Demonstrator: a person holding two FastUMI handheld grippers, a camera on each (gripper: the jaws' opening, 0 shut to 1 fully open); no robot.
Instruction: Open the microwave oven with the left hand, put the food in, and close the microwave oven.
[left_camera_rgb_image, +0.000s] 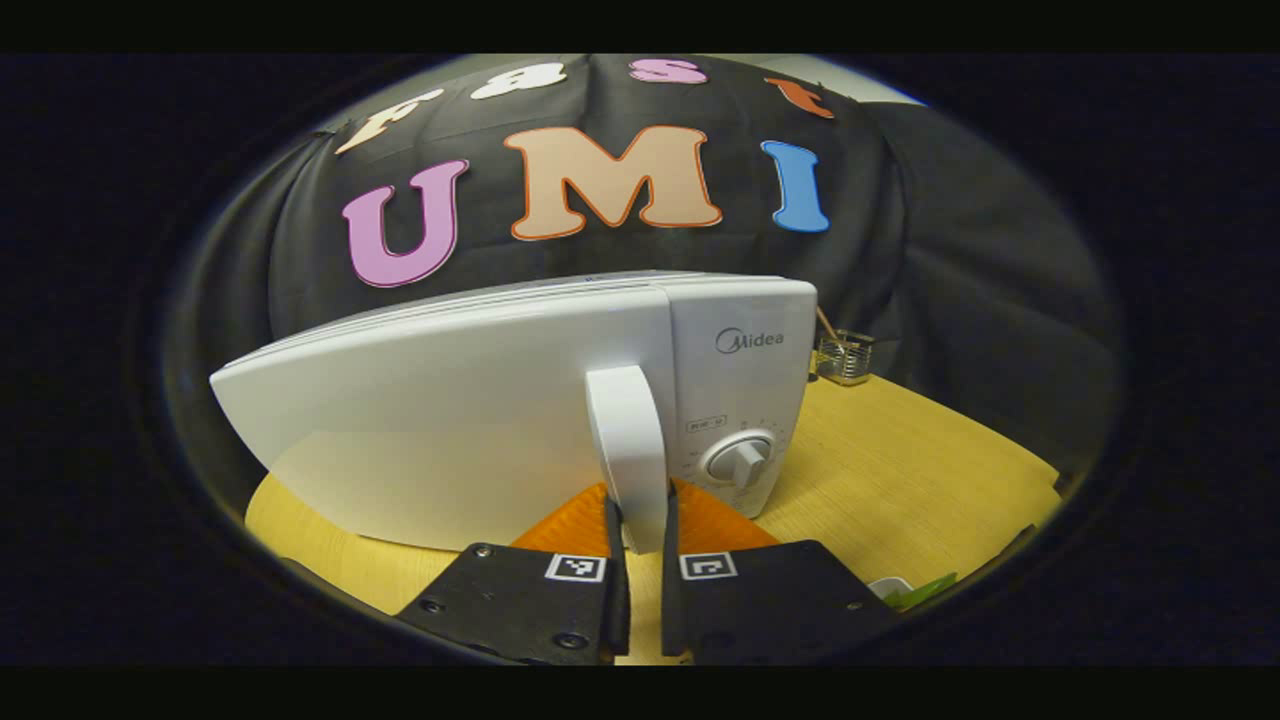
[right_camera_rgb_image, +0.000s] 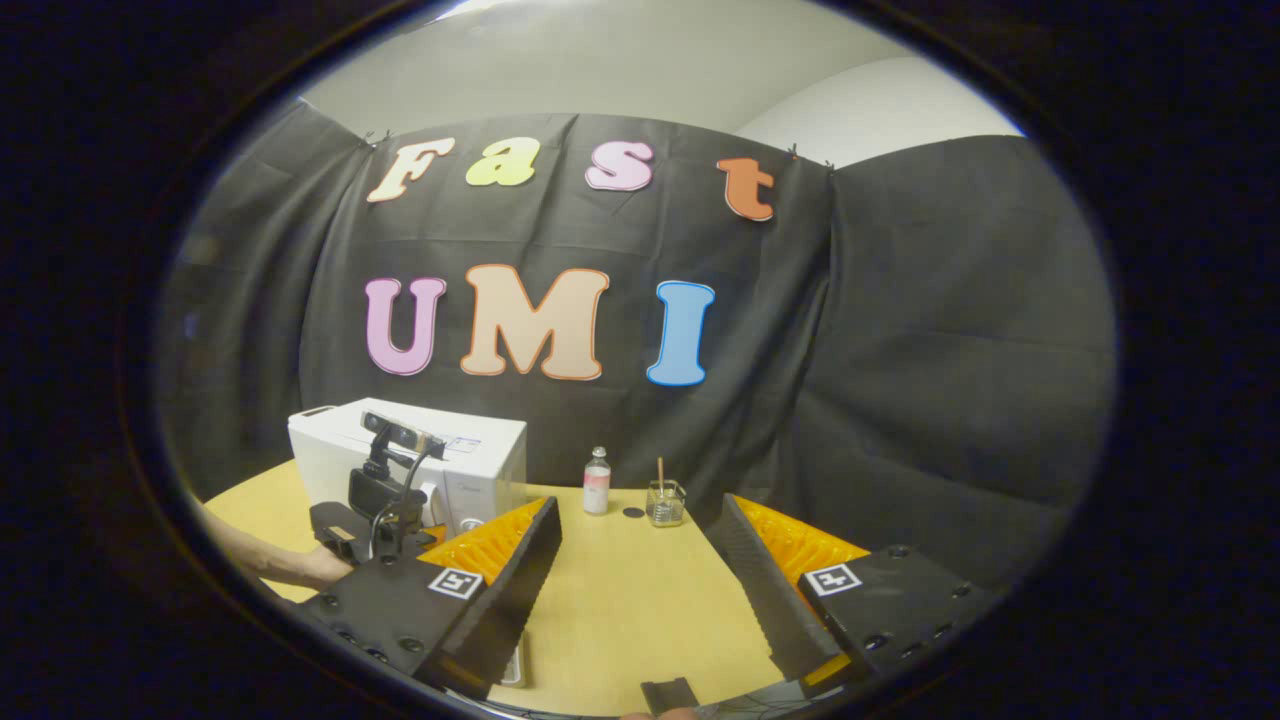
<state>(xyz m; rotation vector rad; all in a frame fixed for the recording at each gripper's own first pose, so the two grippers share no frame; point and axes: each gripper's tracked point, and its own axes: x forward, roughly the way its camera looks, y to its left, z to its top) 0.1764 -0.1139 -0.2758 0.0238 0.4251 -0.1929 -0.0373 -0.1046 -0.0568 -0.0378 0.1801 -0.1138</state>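
White handle (left_camera_rgb_image: 629, 450) inside left gripper (left_camera_rgb_image: 640, 535).

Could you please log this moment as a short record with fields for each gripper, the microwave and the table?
left gripper: shut on the door handle
right gripper: open, holding nothing, above the table
microwave: white, door looks closed
table items: small bottle, glass jar with a stick

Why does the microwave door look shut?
It is shut: the door lies flush against the microwave's control panel, while the left gripper fingers press its handle.
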